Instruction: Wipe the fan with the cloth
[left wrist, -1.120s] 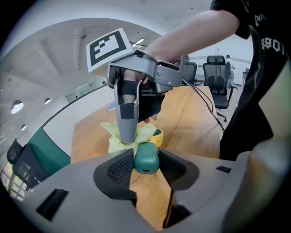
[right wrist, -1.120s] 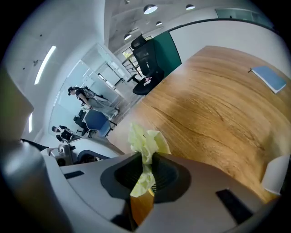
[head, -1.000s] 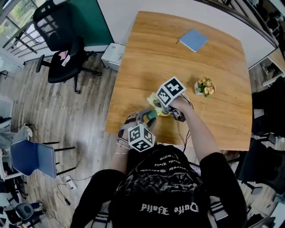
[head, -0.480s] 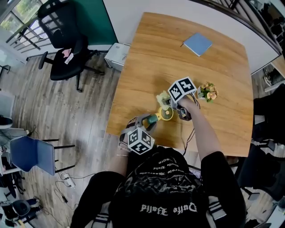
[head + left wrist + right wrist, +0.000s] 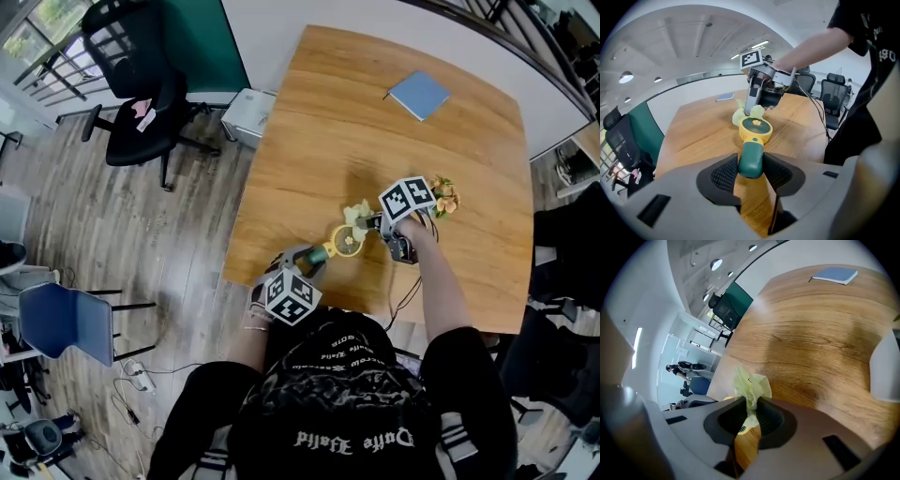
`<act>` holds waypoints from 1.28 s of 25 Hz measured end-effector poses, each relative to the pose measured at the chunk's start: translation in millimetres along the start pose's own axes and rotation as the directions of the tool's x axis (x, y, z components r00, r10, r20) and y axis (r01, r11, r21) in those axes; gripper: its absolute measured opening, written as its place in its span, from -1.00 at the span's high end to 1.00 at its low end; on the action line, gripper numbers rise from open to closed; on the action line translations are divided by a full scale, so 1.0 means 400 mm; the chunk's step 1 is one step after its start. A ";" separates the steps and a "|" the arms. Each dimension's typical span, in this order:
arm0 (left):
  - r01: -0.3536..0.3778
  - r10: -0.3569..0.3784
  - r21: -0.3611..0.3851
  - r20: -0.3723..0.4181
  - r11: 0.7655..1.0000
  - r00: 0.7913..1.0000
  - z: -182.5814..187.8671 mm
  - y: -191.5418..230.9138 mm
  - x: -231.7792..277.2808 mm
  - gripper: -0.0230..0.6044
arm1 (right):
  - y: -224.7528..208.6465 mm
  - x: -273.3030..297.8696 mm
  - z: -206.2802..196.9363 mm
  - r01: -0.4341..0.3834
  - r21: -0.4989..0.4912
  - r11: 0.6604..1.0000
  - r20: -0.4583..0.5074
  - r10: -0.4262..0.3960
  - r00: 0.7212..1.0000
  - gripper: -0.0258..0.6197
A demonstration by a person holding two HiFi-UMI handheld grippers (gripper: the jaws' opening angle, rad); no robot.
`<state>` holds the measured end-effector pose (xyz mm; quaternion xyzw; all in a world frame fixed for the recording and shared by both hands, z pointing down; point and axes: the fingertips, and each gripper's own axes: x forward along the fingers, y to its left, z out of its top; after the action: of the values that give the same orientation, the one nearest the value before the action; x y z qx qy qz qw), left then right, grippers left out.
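The left gripper (image 5: 751, 171) is closed on the dark green handle of a small hand fan (image 5: 756, 129) with a round yellow head. Both ribbed pads press on the sides of the handle, and the head sticks out just ahead of the jaws, with its grille facing upward. The right gripper (image 5: 749, 420) pinches a crumpled pale yellow-green cloth (image 5: 751, 385). Its jaws are pressed together on the lower part of the cloth, and the loose bunch stands out beyond the fingertips.

In the left gripper view the right gripper comes down from the far side, and the cloth sits at the far rim of the fan's head, where it seems to touch it. In the head view the cloth is just beside the head, on the side away from the left gripper. All of this is over the near part of the light wooden table (image 5: 309, 141).

I judge that the preparation is done, since the fan is held steady and the cloth is in the grip and brought to the fan. The wiping itself looks to be at the rim only. The grille, the middle button and the handle seem to remain, and the pictures do not show how clean any part is.
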<state>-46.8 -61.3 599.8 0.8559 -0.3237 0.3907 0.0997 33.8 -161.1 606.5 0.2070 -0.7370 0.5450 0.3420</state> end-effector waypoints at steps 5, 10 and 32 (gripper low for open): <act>0.037 -0.038 -0.047 -0.008 0.998 0.999 -0.007 -0.023 0.010 0.32 | -0.001 -0.018 -0.031 -0.006 -0.033 0.999 0.037 0.007 0.999 0.73; 0.051 -0.052 -0.112 -0.008 0.992 0.999 -0.017 -0.033 0.018 0.32 | -0.008 -0.030 -0.064 0.000 -0.050 0.999 0.036 0.002 0.999 0.73; 0.031 -0.036 -0.292 -0.014 0.956 0.999 -0.037 -0.034 0.028 0.33 | 0.051 0.010 -0.209 0.002 -0.021 1.000 0.164 0.001 0.987 0.73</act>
<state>-41.6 -49.9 619.0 0.8335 -0.3622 0.3452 0.2344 40.5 -75.3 610.2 0.2476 -0.7683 0.5182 0.2827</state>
